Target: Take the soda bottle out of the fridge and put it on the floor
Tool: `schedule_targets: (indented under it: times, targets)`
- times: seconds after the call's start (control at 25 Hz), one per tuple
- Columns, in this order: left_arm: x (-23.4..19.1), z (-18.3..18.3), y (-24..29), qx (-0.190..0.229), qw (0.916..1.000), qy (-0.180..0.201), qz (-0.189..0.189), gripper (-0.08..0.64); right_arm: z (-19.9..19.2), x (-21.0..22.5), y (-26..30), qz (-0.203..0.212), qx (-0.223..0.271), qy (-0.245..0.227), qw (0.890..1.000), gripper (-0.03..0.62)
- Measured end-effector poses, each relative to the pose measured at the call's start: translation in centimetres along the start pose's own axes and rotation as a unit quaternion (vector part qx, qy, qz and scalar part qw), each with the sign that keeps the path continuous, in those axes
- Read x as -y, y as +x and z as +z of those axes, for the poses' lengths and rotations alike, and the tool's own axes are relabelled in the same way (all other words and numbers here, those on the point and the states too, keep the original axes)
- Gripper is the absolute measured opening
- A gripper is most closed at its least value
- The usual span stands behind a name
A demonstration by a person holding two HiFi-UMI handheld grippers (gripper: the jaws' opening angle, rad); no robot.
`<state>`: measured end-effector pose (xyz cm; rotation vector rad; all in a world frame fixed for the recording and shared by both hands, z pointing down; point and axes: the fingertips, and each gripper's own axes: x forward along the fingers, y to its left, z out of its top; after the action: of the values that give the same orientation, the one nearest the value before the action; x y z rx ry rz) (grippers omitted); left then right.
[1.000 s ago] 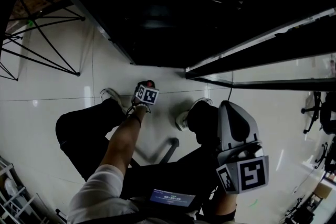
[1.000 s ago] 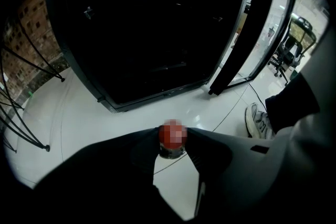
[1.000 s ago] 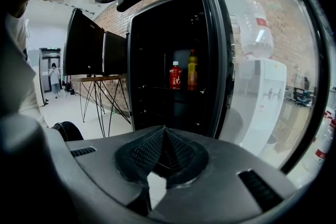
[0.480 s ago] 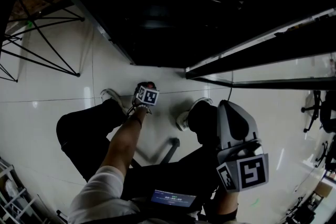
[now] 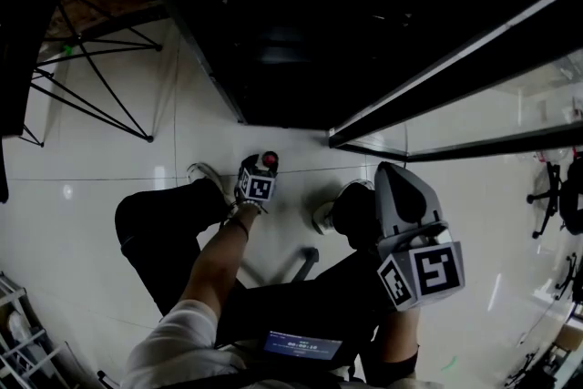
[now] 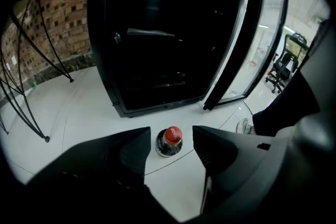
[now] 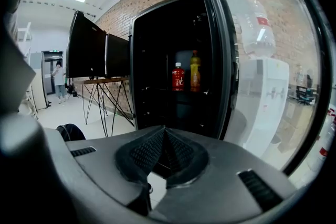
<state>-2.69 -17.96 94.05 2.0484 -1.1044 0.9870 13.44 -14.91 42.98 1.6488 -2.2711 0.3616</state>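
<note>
— Soda bottle (image 6: 169, 142): location?
— Upright on floor (image 6: 89, 113), before fridge (image 6: 168, 34). Left gripper (image 6: 171, 135): jaws opening, pads now clear, grip just released. Right gripper (image 7: 160, 157): pressed together, empty. Placement apparently complete.

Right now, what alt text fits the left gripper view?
A red-capped soda bottle stands upright on the white floor between the opening jaws of the left gripper, neither touching it. Behind stands a dark fridge, its glass door open.

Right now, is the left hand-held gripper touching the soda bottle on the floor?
Apart. The left gripper view shows the left hand-held gripper's opening jaws flanking the soda bottle, with bare floor visible on both sides of it.
</note>
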Motion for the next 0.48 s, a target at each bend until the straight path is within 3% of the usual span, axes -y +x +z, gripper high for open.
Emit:
schedule_targets:
  times: [0.12, 0.28, 0.4, 0.48]
  targets:
    - [0.8, 0.7, -2.7, 0.031, 0.9995, -0.008, -0.003, 0.25, 0.1, -0.2, -0.3, 0.002, 0.005, 0.011, 1.0, 0.015]
    - [1.9, 4.6, -8.4, 0.089, 0.9958, 0.018, 0.014, 0.12, 0.7, -0.7, -0.6, 0.008, 0.017, 0.025, 1.0, 0.015]
    - [1.9, 8.4, -12.6, 0.149, 0.988, 0.025, 0.033, 0.023, 1.4, -1.2, -0.7, 0.016, 0.032, 0.037, 0.999, 0.015]
    - [2.4, 11.6, -16.7, 0.19, 0.9807, 0.022, 0.039, 0.003, 1.7, -1.4, -0.9, 0.013, 0.036, 0.039, 0.999, 0.015]
